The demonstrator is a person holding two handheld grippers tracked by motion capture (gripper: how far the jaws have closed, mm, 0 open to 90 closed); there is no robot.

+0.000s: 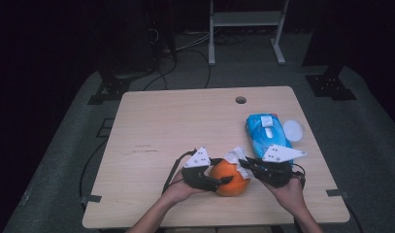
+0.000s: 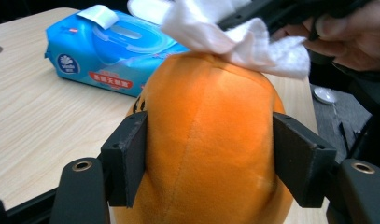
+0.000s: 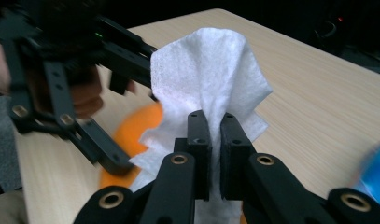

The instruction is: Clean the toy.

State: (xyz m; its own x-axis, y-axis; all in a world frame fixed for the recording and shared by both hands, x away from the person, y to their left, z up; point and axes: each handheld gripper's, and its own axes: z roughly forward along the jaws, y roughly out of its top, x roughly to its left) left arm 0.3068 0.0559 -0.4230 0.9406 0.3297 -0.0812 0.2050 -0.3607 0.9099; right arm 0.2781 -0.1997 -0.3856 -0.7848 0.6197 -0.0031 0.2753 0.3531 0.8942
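Wooden table [image 1: 156,126]: left claw [image 2: 208,154] clamps orange plush [image 2: 206,140]; right claw [image 3: 214,140] pinches wipe [image 3: 211,74]; wipes pack [image 1: 268,133] beside.

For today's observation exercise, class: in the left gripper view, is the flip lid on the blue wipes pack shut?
No, the white flip lid on the blue wipes pack stands raised, with the opening beneath it showing.

High view fixed above my side, looking forward and down on the whole desk [image 1: 161,121], left gripper view riding low between my fingers [image 2: 124,156], very close on the orange plush [image 2: 211,140], right gripper view equally close, both sharing the white wipe [image 3: 206,70]
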